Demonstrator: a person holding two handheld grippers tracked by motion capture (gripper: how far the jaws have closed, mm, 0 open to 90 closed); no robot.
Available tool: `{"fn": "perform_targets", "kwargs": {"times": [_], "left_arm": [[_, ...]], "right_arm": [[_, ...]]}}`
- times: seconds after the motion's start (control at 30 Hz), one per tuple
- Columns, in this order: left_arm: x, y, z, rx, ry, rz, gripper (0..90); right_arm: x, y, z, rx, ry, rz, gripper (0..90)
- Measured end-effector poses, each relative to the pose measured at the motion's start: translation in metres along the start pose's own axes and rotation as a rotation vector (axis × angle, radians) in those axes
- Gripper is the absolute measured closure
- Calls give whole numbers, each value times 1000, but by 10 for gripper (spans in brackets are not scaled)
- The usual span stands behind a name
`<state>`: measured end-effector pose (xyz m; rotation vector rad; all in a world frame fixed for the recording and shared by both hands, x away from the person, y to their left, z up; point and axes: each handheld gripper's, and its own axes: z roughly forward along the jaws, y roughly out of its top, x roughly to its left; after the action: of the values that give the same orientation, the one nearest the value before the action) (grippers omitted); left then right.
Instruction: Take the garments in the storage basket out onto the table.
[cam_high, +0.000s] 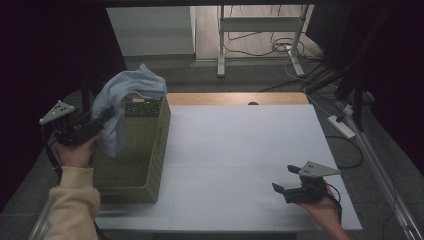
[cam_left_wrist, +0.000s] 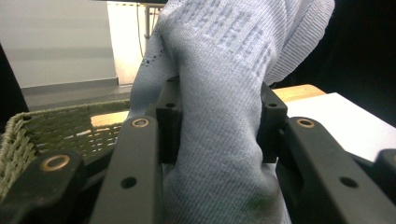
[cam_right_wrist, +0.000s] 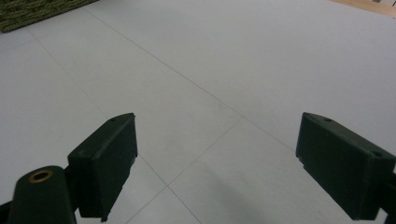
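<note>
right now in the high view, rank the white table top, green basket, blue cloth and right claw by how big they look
1. white table top
2. green basket
3. blue cloth, raised nearer the camera, so its true size is unsure
4. right claw

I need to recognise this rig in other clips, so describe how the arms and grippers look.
Both grippers, left and right, are black, with two blocky flat-faced jaws on bars with brass-ringed holes. Each carries a grey three-cornered plate on top, dotted with small holes. A dark cable trails from the left one. The left arm wears a cream sleeve with a ribbed cuff.
</note>
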<state>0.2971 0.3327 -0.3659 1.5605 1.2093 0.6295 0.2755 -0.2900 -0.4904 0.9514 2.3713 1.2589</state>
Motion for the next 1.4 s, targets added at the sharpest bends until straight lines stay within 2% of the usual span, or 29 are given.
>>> {"fn": "perform_targets", "kwargs": {"times": [0.43, 0.67, 1.1, 1.4], "left_arm": [[-6, 3, -2, -32, -32, -6, 623], [-9, 4, -2, -49, -66, -16, 623], [-16, 6, -1, -76, -94, -16, 623], [-23, 6, 5, -75, -127, -17, 622]], "right_arm": [[0, 0, 0, 6, -5, -1, 126], [0, 0, 0, 5, -4, -1, 126], [0, 0, 0, 5, -4, -2, 126], [0, -1, 0, 8, -4, -1, 126]]}}
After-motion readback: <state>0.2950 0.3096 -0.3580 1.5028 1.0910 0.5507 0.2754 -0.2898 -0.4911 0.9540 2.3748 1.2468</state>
